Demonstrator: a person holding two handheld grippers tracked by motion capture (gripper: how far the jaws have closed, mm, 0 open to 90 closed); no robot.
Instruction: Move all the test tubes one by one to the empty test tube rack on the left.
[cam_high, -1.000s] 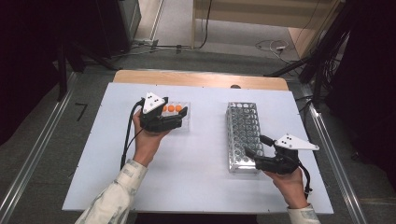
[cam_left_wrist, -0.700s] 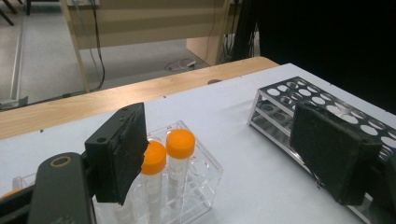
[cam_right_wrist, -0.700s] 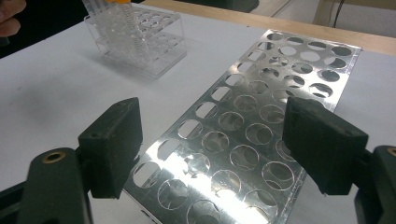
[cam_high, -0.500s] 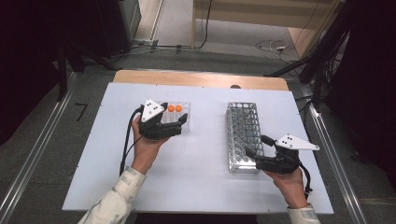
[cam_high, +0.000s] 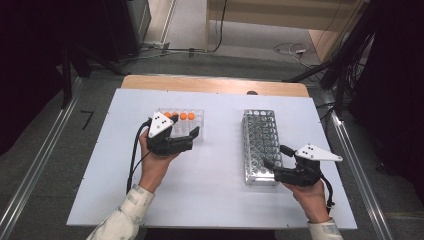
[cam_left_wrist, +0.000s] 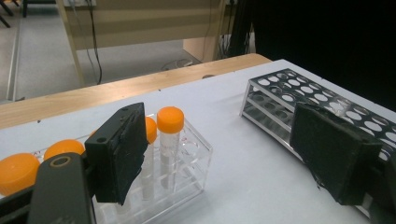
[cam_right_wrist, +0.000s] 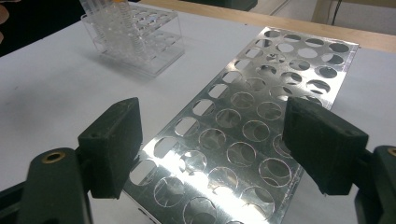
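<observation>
Tipping is the main risk: the left hand-held gripper (cam_high: 192, 136), jaws apart, sits at the clear rack (cam_left_wrist: 187, 161) of orange-capped tubes (cam_left_wrist: 170, 135) toward the counter's (cam_high: 215, 200) far left edge, and a crooked pinch could topple it. Jaws apart too, the right hand-held gripper (cam_high: 274, 166) touches the metal rack's (cam_high: 260, 140) near end and may shove it.

Camera arrangement: one fixed overhead view and two gripper-mounted views of the same bench.

The high view looks forward and down from above the near edge of the bench (cam_high: 210, 200), taking in its whole white top, the wooden strip along the far edge and the floor beyond. The left gripper view sits low and close behind the left gripper (cam_left_wrist: 224, 154), facing the far right corner across the clear tube rack (cam_left_wrist: 187, 158). The right gripper view hovers close above the near end of the metal rack (cam_right_wrist: 261, 121), looking along it toward the far edge. All three views share both racks: the clear tube rack (cam_high: 192, 122) (cam_right_wrist: 135, 37) and the metal rack (cam_high: 260, 145) (cam_left_wrist: 299, 102).
</observation>
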